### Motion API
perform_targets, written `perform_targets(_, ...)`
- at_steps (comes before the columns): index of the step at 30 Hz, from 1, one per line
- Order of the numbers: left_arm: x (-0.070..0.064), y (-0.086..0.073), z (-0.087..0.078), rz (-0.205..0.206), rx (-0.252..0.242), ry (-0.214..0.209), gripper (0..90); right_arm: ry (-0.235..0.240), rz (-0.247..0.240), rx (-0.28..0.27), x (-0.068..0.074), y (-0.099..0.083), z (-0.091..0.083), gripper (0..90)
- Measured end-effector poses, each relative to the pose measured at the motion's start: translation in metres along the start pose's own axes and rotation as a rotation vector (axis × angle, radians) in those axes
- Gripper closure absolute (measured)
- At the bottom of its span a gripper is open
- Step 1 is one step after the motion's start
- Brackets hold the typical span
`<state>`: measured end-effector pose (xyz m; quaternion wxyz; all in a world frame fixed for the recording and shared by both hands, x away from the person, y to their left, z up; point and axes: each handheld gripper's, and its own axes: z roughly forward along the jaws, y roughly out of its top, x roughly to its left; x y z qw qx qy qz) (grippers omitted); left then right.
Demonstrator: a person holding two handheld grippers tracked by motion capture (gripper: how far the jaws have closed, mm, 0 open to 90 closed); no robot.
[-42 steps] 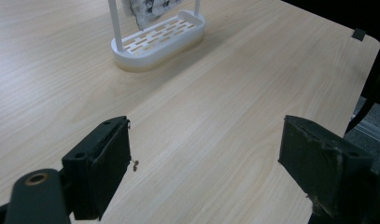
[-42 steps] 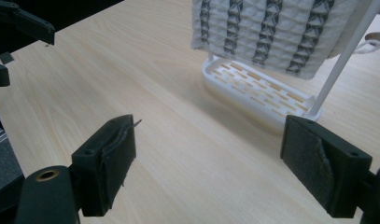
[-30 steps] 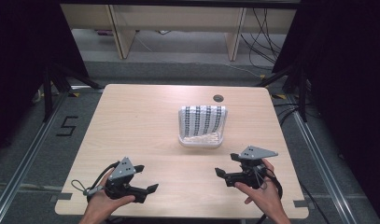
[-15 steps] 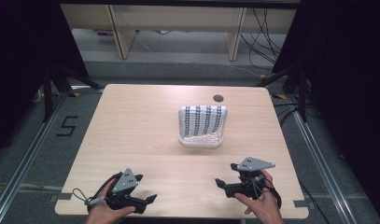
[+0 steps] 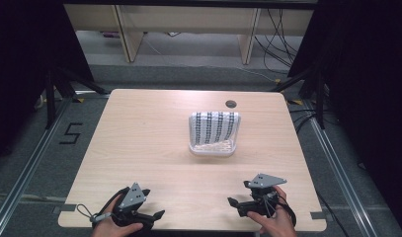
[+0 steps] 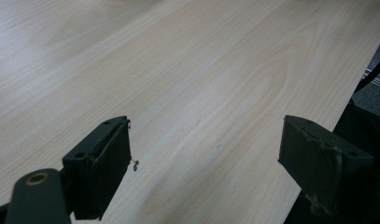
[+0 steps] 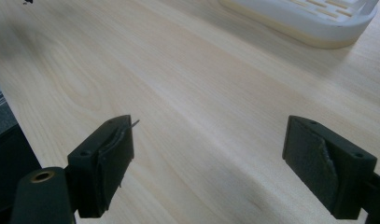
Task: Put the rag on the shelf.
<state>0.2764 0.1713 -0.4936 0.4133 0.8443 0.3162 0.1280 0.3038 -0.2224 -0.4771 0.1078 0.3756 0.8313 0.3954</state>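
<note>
A white slotted tray stands near the middle of the wooden table, with a black-and-white patterned cloth draped in it. My left gripper is at the table's near edge on the left, held in a hand, its jaws pointing right. In its own view the left gripper is open over bare wood with nothing between the jaws. My right gripper is at the near edge on the right, its jaws pointing left. The right gripper is also open and holds nothing, and the tray's rim lies beyond it.
A round cable hole sits near the table's far edge. Black curtains and stand legs flank the table. A floor mark reading 5 lies to the left. Cables trail on the floor behind.
Both hands have drawn their grippers back toward the table's near edge. The tray and cloth have not moved.
</note>
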Motion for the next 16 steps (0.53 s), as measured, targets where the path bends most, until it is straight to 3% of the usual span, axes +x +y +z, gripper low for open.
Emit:
perform_targets(3, 0.0008, -0.0004, 0.0007, 0.008, 0.011, 0.005, 16.0, 0.004, -0.006, -0.004, -0.0004, 0.0002, -0.0003, 17.6)
perform_targets(6, 0.0002, -0.0014, 0.0018, -0.015, 0.006, -0.005, 16.0, 0.017, -0.001, -0.006, -0.0010, 0.0000, 0.0004, 17.6)
perform_targets(8, 0.0022, -0.0015, 0.0011, 0.002, 0.019, 0.007, 16.0, 0.013, -0.004, -0.005, -0.0012, -0.0001, 0.0003, 17.6)
perform_targets(12, 0.0031, -0.0022, 0.0012, -0.009, 0.013, 0.000, 16.0, 0.001, -0.015, -0.013, -0.0023, 0.0002, -0.0003, 17.6)
perform_targets(13, 0.0030, -0.0022, 0.0013, -0.017, 0.010, 0.008, 16.0, 0.007, 0.006, -0.012, -0.0018, -0.0003, -0.0002, 17.6)
perform_targets(14, 0.0051, -0.0022, 0.0007, 0.001, 0.023, 0.008, 16.0, 0.007, -0.003, -0.013, -0.0034, -0.0004, 0.0001, 17.6)
perform_targets(15, 0.0048, -0.0028, 0.0016, -0.018, 0.019, 0.010, 16.0, -0.005, 0.010, -0.017, -0.0033, -0.0007, -0.0002, 17.6)
perform_targets(16, 0.0052, -0.0029, 0.0013, -0.014, 0.017, 0.005, 16.0, -0.010, 0.010, -0.010, -0.0039, -0.0005, -0.0012, 17.6)
